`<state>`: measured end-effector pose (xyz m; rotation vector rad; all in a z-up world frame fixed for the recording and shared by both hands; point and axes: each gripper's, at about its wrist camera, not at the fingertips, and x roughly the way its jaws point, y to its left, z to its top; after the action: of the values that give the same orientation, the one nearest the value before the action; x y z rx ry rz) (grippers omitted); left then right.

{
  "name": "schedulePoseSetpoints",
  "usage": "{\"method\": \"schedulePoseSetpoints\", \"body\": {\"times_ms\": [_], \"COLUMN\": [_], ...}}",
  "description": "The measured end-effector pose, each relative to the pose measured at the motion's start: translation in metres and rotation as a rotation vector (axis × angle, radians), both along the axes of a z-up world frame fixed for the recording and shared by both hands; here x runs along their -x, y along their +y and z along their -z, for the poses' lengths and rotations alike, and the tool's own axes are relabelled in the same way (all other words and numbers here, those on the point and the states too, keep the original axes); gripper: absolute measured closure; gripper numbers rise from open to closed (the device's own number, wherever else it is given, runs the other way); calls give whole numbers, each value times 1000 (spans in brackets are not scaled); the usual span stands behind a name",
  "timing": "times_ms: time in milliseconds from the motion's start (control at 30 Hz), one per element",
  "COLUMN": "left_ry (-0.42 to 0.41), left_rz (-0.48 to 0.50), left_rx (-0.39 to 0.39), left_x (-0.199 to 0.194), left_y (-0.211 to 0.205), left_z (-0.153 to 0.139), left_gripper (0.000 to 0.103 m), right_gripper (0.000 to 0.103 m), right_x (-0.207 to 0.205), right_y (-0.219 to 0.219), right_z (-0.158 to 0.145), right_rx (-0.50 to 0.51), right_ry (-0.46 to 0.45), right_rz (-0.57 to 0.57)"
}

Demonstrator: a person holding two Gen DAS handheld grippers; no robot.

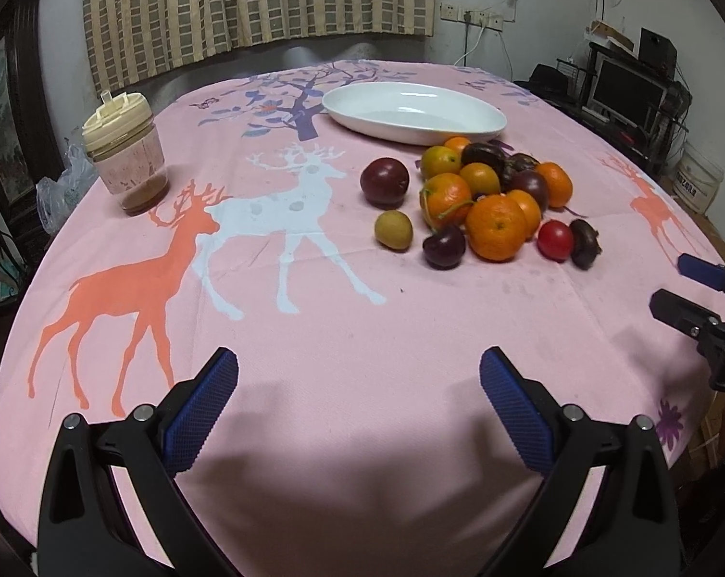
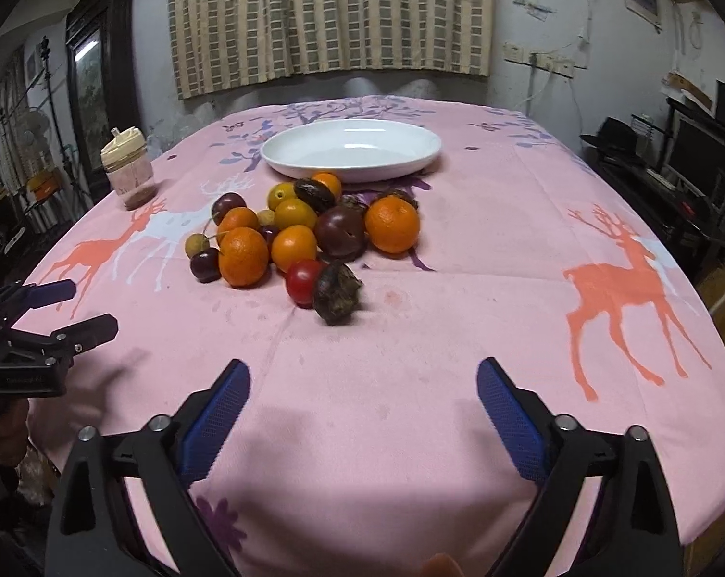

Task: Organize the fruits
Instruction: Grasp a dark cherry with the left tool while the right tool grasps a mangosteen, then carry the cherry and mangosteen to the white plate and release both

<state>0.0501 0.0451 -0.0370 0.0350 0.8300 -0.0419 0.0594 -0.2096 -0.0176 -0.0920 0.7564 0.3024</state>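
Observation:
A pile of fruit point(image 1: 487, 197) lies on the pink deer tablecloth: several oranges, dark plums, cherries, a red tomato point(image 1: 555, 239), a yellow-green fruit point(image 1: 393, 230) and dark wrinkled fruits. It also shows in the right wrist view point(image 2: 305, 235). A white oval dish point(image 1: 413, 113) stands empty just behind the pile, seen too in the right wrist view point(image 2: 350, 149). My left gripper point(image 1: 357, 375) is open and empty over the near cloth. My right gripper point(image 2: 362, 382) is open and empty, nearest the dark wrinkled fruit point(image 2: 337, 299). Each gripper shows at the other view's edge point(image 1: 670, 283) point(image 2: 81, 307).
A lidded plastic jar point(image 1: 124, 156) with brown powder stands at the table's left, also in the right wrist view point(image 2: 128, 173). A curtain hangs behind the table. Shelves with a monitor point(image 1: 627, 91) stand at the right. The table edge drops off at both sides.

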Motion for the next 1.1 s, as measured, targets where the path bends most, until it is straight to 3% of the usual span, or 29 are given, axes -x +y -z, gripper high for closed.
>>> {"method": "schedulePoseSetpoints", "body": {"times_ms": [167, 200, 367, 600, 733, 800, 833, 867, 967, 1100], "left_ry": [-2, -6, 5, 21, 34, 45, 60, 78, 126, 115], "left_rz": [49, 56, 105, 170, 233, 279, 295, 304, 314, 317], "left_rx": [13, 10, 57, 73, 95, 98, 93, 88, 87, 68], "left_x": [-9, -10, -15, -27, -38, -47, -52, -58, -75, -84], "left_y": [6, 7, 13, 10, 3, -5, -10, -14, -24, -32], "left_z": [1, 1, 2, -1, -1, 0, 3, 6, 14, 12], "left_gripper": [5, 5, 5, 5, 5, 21, 38, 49, 60, 60], "right_gripper": [42, 44, 47, 71, 71, 71, 71, 71, 70, 70], "right_x": [-38, -52, -73, -83, -80, -80, -81, -81, -82, -82], "right_y": [16, 19, 25, 29, 15, 4, 0, -4, -9, -10], "right_z": [7, 12, 19, 21, 20, 20, 20, 18, 19, 19], "right_rx": [13, 19, 19, 20, -77, -136, -164, -184, -216, -231], "right_ry": [92, 136, 186, 200, 204, 201, 199, 194, 191, 192], "right_rz": [-100, -119, -164, -242, -247, -233, -224, -216, -198, -208]}}
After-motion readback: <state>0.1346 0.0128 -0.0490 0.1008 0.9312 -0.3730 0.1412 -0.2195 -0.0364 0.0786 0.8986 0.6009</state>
